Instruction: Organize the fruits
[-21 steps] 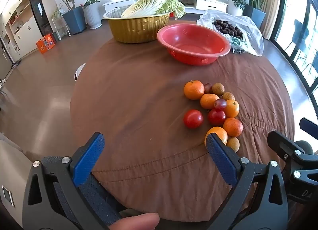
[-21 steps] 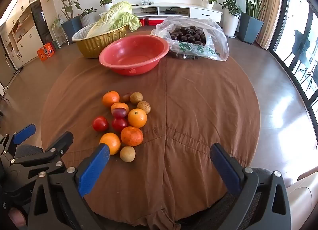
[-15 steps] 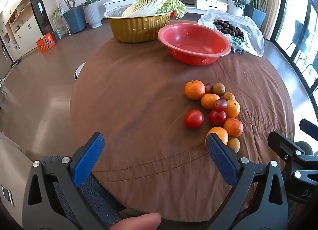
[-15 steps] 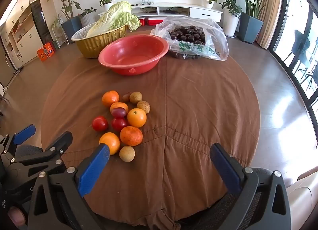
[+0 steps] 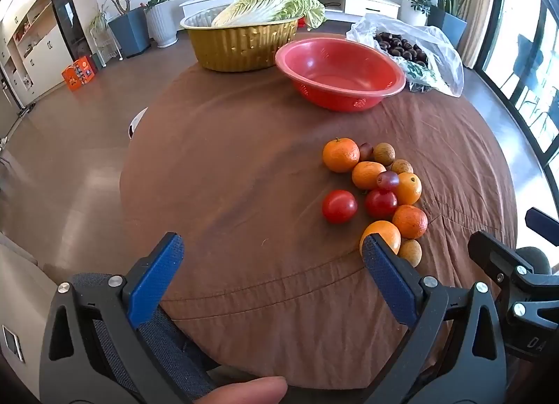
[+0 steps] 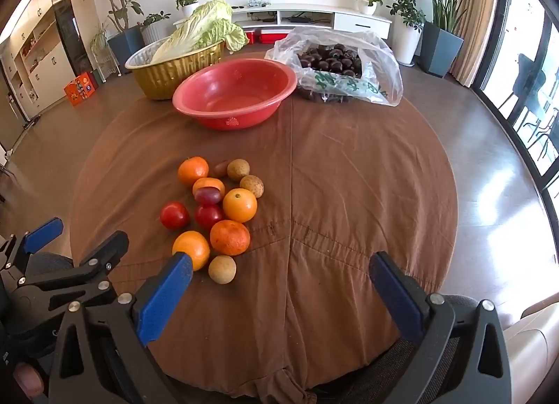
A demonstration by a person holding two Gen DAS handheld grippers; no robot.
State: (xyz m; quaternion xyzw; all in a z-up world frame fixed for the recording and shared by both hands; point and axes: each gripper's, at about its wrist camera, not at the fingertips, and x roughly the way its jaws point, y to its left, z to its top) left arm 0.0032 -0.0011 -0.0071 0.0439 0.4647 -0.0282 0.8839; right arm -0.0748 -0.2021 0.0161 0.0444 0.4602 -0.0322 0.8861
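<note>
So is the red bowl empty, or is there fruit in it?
Empty. The red bowl shows only its bare inside; the fruit lies on the brown tablecloth.

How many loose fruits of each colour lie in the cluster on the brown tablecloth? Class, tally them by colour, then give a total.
Round orange citrus fruits: 5
Round glossy red tomato-like fruits: 2
Small dark purple-red grape-like fruits: 2
Small round tan-brown fruits: 3
Total: 12

Fruit cluster (image 6: 216, 208) on tablecloth (image 6: 349, 201), before basin (image 6: 234, 96); bag (image 6: 335, 65) right of basin.
</note>
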